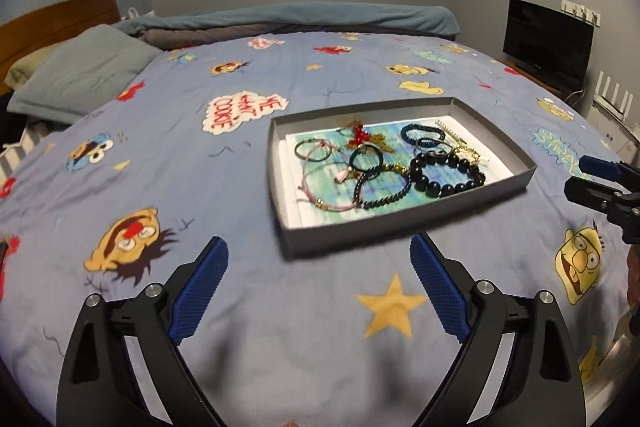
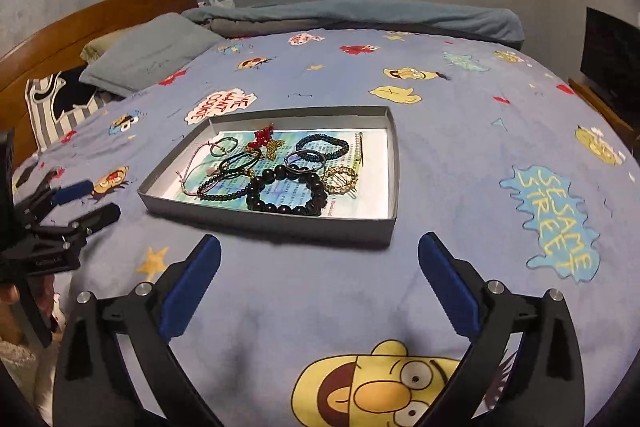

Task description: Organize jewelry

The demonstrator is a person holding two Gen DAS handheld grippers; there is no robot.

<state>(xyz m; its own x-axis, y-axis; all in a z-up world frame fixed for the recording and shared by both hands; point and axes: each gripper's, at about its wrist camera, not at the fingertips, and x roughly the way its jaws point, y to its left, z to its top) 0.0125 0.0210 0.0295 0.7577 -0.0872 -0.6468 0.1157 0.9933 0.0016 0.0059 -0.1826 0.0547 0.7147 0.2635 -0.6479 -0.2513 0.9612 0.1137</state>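
Note:
A shallow grey box (image 1: 404,221) (image 2: 268,217) lies on the bed with jewelry inside on printed paper. It holds a large black bead bracelet (image 1: 448,173) (image 2: 286,193), a blue bead bracelet (image 1: 422,133) (image 2: 322,147), a small dark bead bracelet (image 1: 384,189) (image 2: 222,189), pink cord bracelets (image 1: 320,183), a red bead ornament (image 1: 360,135) (image 2: 262,138) and a gold hair clip (image 2: 340,179). My left gripper (image 1: 318,253) (image 2: 86,201) is open and empty, just in front of the box. My right gripper (image 2: 320,249) (image 1: 584,175) is open and empty, also just short of the box.
The box sits on a blue cartoon-print bedspread (image 1: 200,187) (image 2: 460,147). Pillows (image 1: 80,75) and a wooden headboard (image 2: 80,27) are at the left, a folded blanket (image 1: 300,19) at the far side. A TV (image 1: 546,39) stands at the right.

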